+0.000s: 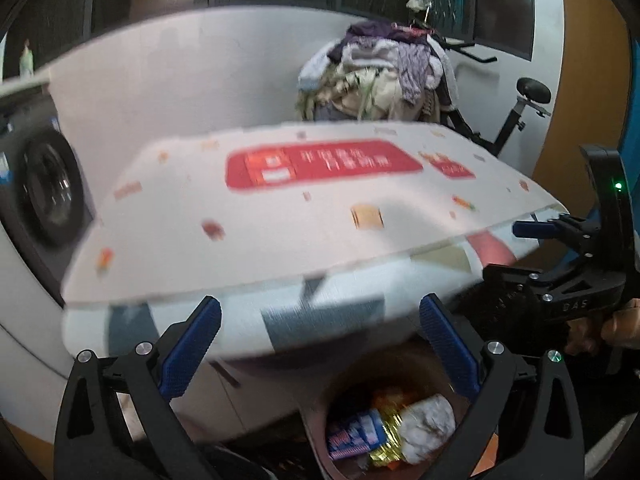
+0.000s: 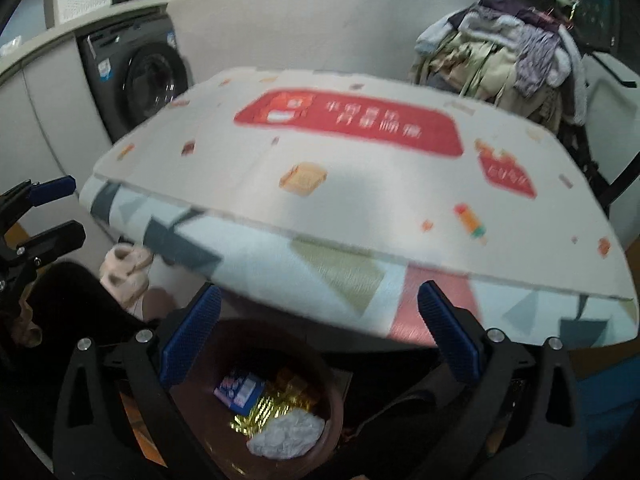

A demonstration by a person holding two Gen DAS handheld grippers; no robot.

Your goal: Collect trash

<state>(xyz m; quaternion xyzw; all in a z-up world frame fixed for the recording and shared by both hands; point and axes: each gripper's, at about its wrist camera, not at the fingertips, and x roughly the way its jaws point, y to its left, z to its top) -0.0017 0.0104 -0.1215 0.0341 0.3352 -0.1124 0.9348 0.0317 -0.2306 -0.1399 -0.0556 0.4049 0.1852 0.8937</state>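
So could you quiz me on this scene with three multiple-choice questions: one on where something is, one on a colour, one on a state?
1. Where is the bin?
A. Below the box
B. On the washer
C. Beside the clothes pile

2. What colour is the big label on the box?
A. Green
B. Red
C. Black

3. How are the right gripper's jaws?
A. Shut on the box
B. Shut on a wrapper
C. Open

Answers: 1 A, the bin shows under the box's near edge in both views. 2 B, a red panel with white lettering. 3 C, the blue pads stand wide apart, holding nothing.
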